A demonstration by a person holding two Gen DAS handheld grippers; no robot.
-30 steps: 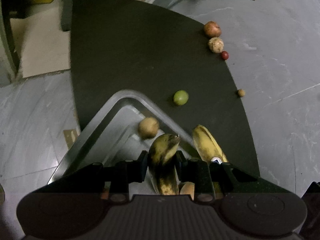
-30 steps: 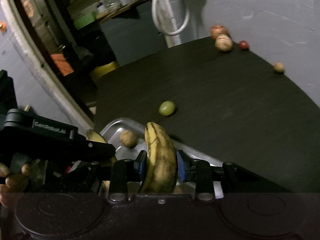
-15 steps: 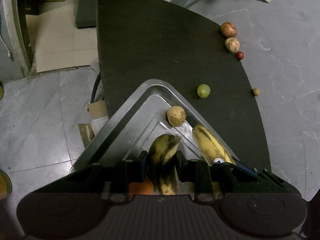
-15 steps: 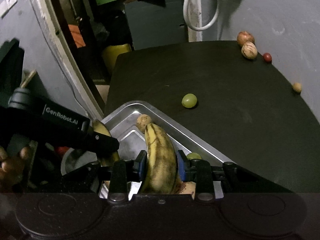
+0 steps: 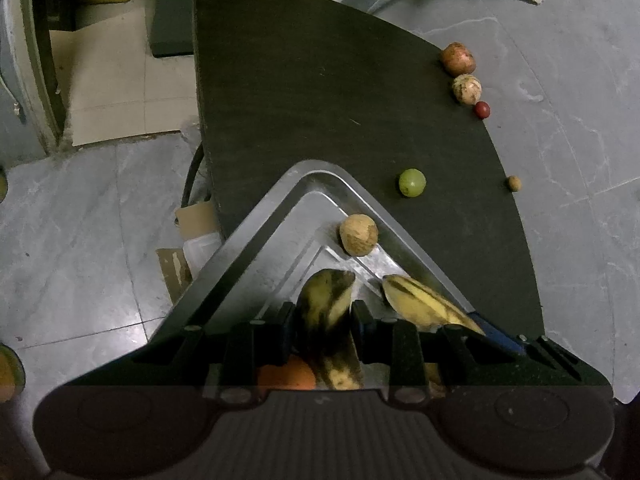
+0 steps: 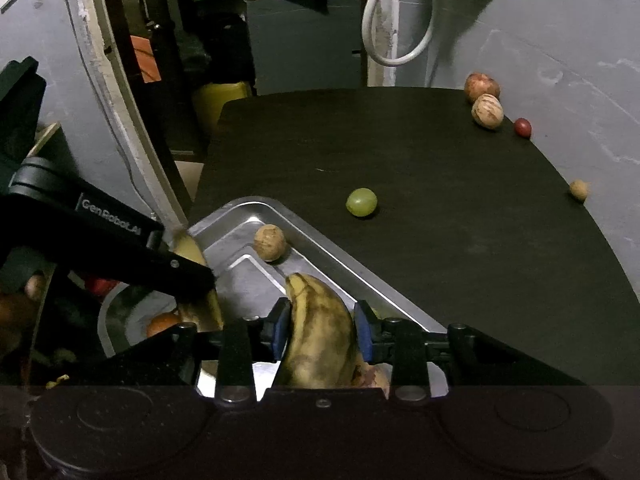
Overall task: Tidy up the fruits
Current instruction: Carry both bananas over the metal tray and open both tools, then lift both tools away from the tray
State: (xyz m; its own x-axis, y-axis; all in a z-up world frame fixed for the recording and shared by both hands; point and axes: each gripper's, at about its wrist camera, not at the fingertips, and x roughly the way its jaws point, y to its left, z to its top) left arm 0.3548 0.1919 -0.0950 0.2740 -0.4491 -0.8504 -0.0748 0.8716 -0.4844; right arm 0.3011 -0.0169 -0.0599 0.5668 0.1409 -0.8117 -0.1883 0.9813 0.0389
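My left gripper (image 5: pixel 323 322) is shut on a spotted banana (image 5: pixel 326 320) and holds it over the metal tray (image 5: pixel 256 240). My right gripper (image 6: pixel 320 330) is shut on a second banana (image 6: pixel 320 332), also over the tray (image 6: pixel 328 256); that banana shows in the left wrist view (image 5: pixel 428 306) too. A tan round fruit (image 5: pixel 358 235) lies in the tray's far corner. An orange (image 5: pixel 286 376) sits in the tray under the left gripper. On the dark table (image 5: pixel 304 92) lie a green fruit (image 5: pixel 412 183), a reddish fruit (image 5: pixel 458 58), a pale fruit (image 5: pixel 467 88), a small red one (image 5: pixel 482 109) and a small tan one (image 5: pixel 514 183).
The tray overhangs the table's left edge above a grey tiled floor (image 5: pixel 80 220). The left gripper's black body (image 6: pixel 100 232) fills the left of the right wrist view. A white hose (image 6: pixel 396 20) hangs at the back. Clutter and a yellow container (image 6: pixel 220 100) stand behind the table.
Both grippers have drawn back and risen with their bananas, so more of the tray shows. The right banana now sits lower over the tray.
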